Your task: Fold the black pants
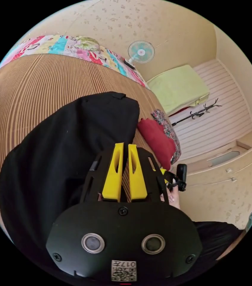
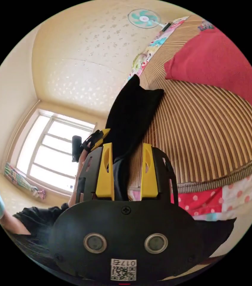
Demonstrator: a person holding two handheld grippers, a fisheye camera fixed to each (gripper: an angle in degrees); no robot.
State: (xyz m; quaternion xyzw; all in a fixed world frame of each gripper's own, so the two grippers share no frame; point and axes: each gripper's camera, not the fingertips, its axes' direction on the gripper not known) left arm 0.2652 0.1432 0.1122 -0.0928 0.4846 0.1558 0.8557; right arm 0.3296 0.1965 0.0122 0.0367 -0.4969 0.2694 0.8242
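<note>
While the black pants [image 1: 69,143] lie folded on the striped bamboo mat [image 1: 36,89] covering the bed, the left tool [image 1: 125,149] sits over their edge with jaws nearly together, mat showing in the narrow gap. The right tool [image 2: 128,149] has jaws spread wide, black fabric between them untouched, near a red garment [image 2: 221,62]

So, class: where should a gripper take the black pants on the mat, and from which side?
Probably the black pants at the near edge by the right gripper, approached from the mat's open edge: there the cloth already runs between its open jaws.
</note>
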